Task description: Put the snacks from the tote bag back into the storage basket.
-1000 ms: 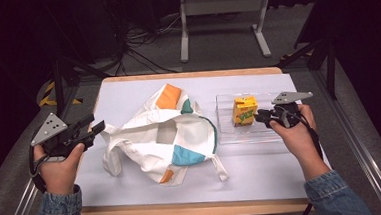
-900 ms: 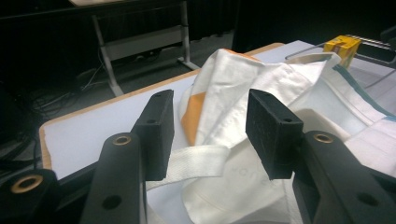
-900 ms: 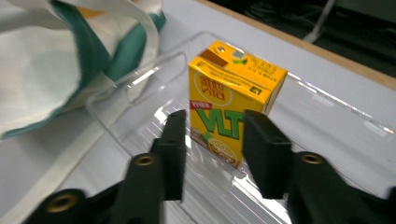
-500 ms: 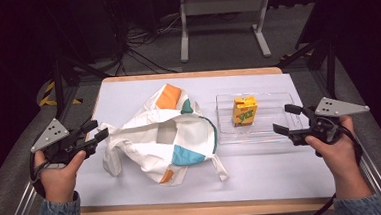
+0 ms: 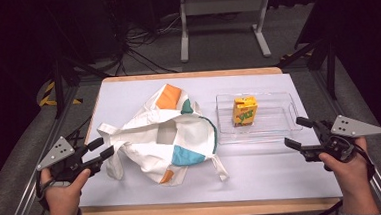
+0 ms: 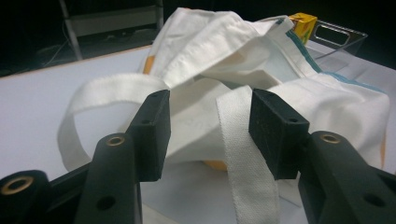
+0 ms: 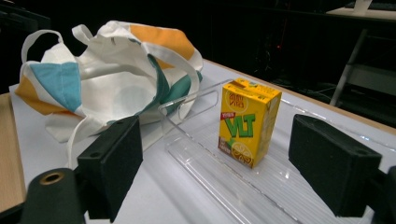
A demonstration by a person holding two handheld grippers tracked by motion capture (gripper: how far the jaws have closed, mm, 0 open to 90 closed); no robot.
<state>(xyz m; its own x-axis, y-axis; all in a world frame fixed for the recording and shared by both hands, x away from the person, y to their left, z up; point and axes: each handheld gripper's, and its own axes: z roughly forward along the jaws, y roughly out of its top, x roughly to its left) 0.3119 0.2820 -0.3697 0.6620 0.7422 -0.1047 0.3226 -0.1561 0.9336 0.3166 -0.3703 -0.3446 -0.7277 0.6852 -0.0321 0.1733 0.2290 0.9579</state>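
The left gripper (image 5: 103, 148) is at the edge of the cloth bag (image 5: 165, 134), and its jaws have just been opening a little more; a white strap (image 6: 243, 154) of the bag lies between them, but the pads do not press on it yet; so I think the step now is taking hold of the bag. The right gripper (image 5: 297, 132) sits near the clear tray (image 5: 285, 132) with wide open jaws that hold nothing; they have just been opening. The yellow juice box (image 5: 244, 110) stands upright in the tray, alone; the bag lies crumpled in the middle of the white table (image 5: 262, 168), just beside the tray; I cannot tell if anything is inside the bag. Next, the left jaws need to close on the strap and lift it.
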